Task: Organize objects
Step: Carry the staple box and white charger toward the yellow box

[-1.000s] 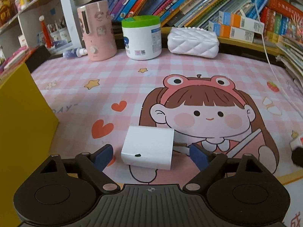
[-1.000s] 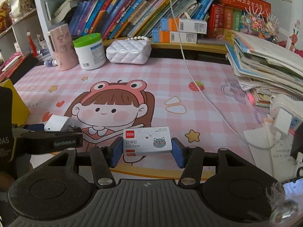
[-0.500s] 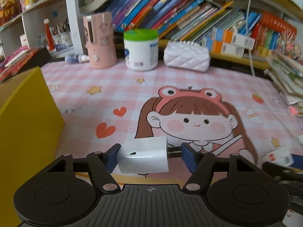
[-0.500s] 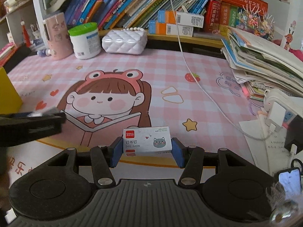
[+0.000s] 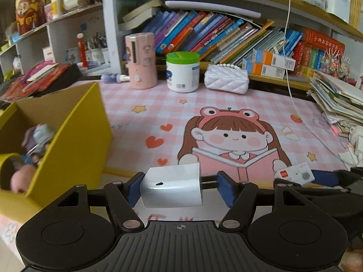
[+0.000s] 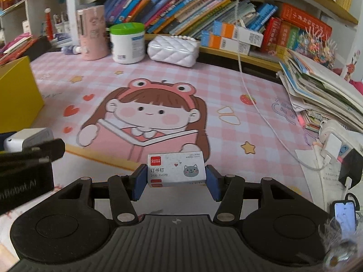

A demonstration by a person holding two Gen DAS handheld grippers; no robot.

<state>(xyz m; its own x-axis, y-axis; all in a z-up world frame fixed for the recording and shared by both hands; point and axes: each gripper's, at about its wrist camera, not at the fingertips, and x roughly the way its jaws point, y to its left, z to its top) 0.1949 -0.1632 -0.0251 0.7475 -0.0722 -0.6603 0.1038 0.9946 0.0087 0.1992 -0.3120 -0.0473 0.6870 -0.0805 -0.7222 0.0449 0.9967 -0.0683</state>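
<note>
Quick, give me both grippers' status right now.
Left gripper: fingers have just closed on the white charger block, lifted off the mat.
Right gripper: closed on the staples box.

The right gripper pinches a small staple box above the pink cartoon mat; at the left edge, the left gripper carries a white charger.

both cameras sit low on the grippers, looking down across the pink desk mat toward the bookshelf. they stand side by side and share that mat and shelf.
</note>
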